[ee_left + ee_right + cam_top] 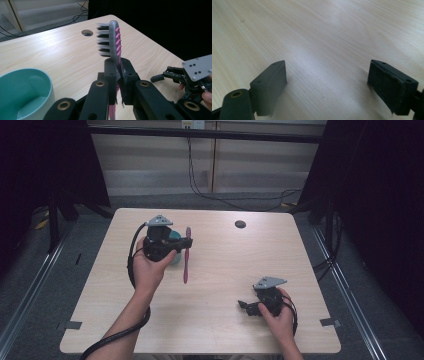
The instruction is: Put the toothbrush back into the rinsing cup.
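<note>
holding a pink toothbrush [114, 40] clamped at the neck, left gripper [119, 75] sits tight on it; bristle head sticks up past the jaws, handle hangs below. in the high view the toothbrush [186, 255] is off the table [220, 320], just beside a teal cup [175, 238] that sits partly behind the left gripper [176, 245]. right gripper [246, 306] low near the table's near right corner, jaws spread wide, nothing between them, bare wood underneath. judgement: pickup done; likely left is 1 step, dropping the brush into the cup [27, 92], which looks empty.
</note>
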### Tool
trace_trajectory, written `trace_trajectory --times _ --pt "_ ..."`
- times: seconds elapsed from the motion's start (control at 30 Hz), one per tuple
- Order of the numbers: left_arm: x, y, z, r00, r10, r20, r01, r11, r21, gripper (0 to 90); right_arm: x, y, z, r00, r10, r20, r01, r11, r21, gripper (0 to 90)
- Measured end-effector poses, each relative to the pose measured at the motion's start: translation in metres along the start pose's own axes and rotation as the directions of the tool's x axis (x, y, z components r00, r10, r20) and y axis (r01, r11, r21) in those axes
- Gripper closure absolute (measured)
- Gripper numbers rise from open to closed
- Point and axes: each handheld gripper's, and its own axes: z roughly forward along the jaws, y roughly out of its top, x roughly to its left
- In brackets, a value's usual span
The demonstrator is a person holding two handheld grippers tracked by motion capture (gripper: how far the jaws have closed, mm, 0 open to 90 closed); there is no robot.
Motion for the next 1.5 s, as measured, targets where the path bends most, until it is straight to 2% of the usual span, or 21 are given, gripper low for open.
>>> trace_trajectory --times 0.07,0.3,0.57,0.77,1.07,1.3,1.5 --pt "0.001 0.001 -0.002 1.0 -0.004 -0.006 0.004 1.0 -0.001 85.7 0.001 0.001 0.001 0.9999 0.015 0.007 -0.015 1.0 0.004 14.1" --pt "0.005 0.005 -0.007 0.9998 -0.012 -0.018 0.012 0.9998 -0.015 85.7 0.001 0.001 0.001 0.9999 0.009 0.01 -0.009 1.0 0.002 14.0" --pt "0.018 0.01 -0.013 0.9989 -0.025 -0.039 0.024 0.9991 -0.035 85.7 0.001 0.001 0.001 0.9999 0.009 0.01 -0.009 1.0 0.002 14.0" --pt "0.024 0.013 -0.013 0.9976 -0.049 -0.048 0.047 0.9976 -0.051 85.7 0.001 0.001 0.001 0.9999 0.01 0.009 -0.01 1.0 0.002 14.0" --pt "0.028 0.019 -0.014 0.9963 -0.054 -0.067 0.05 0.9968 -0.063 85.7 0.001 0.001 0.001 0.9999 0.01 0.009 -0.01 1.0 0.002 14.0" --pt "0.03 0.024 -0.019 0.9965 -0.034 -0.077 0.029 0.9973 -0.067 85.6 0.001 0.001 0.002 0.9999 0.01 0.01 -0.01 1.0 0.0 14.0" --pt "0.036 0.029 -0.022 0.9956 -0.038 -0.085 0.031 0.9964 -0.079 85.7 0.001 0.001 0.002 0.9999 0.01 0.01 -0.01 1.0 0.001 14.1"
